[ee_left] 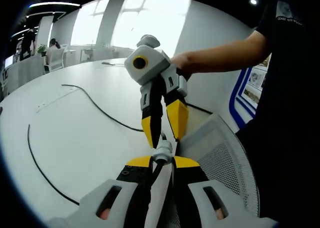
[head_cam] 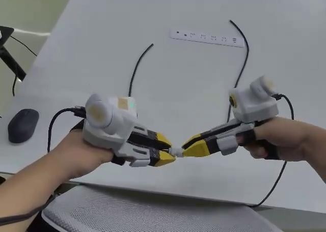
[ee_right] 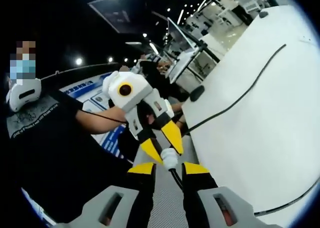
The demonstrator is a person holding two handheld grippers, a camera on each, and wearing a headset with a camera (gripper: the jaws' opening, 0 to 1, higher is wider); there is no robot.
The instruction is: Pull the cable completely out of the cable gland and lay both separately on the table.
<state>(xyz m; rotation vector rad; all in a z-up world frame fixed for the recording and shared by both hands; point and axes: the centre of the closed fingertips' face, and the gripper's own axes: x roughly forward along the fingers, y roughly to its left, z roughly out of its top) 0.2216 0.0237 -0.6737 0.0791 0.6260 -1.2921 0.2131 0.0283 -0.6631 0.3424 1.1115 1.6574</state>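
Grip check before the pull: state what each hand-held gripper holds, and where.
The left hand-held gripper pinches the white cable gland by its body; the right hand-held gripper appears to grip the black cable right at the gland's end.

The left tool [head_cam: 167, 150] and right tool [head_cam: 189, 145] meet tip to tip over the near edge of the counter [head_cam: 193, 89], closing the way between them. Beyond is open surface, crossed by a black cable [head_cam: 136, 71] on the left and a second cable [head_cam: 243, 58] on the right. A power strip [head_cam: 206, 37] lies far back, and a mouse [head_cam: 23, 125] sits at the left edge.
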